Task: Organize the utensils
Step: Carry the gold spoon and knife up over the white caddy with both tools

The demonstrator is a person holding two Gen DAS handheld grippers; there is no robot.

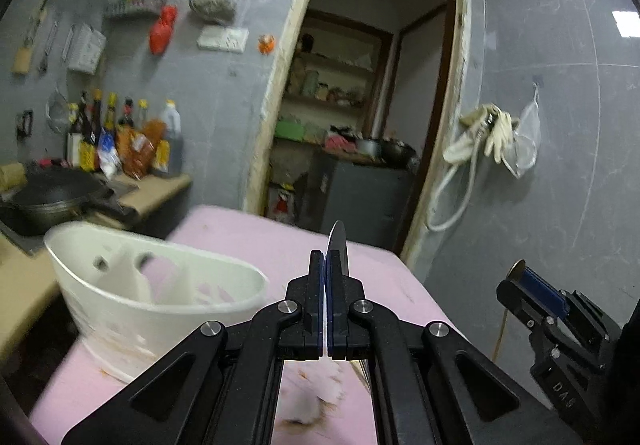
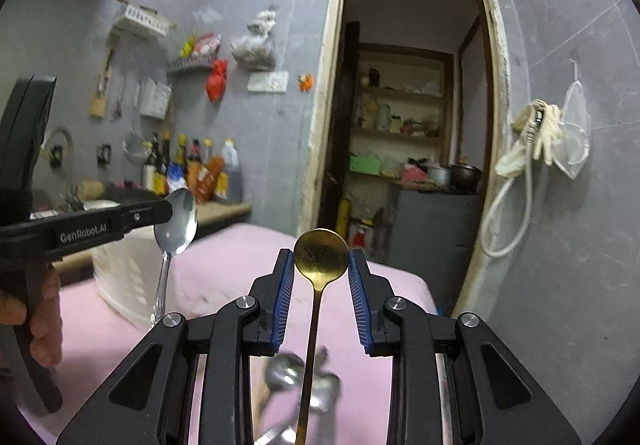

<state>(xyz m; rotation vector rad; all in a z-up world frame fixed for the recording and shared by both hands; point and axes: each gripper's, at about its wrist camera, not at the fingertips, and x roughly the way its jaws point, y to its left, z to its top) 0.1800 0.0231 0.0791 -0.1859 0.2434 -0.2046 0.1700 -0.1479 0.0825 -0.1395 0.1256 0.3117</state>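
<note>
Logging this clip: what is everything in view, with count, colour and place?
silver spoon: one, silver, held in left tongs
gold spoon: one, gold, bowl between right tongs' pads
loose cutlery: blurred, count unclear, silver, on the table under the right tongs
utensil holder: one, white, left on the table
table: one, pink cover
wok: one, black, on left counter
sauce bottles: several, mixed colours, on the counter by the wall
gloves: cream, hanging on right wall
left tongs: black, shut
right tongs: black, blue pads
left hand: one, on the left tongs' handle
</note>
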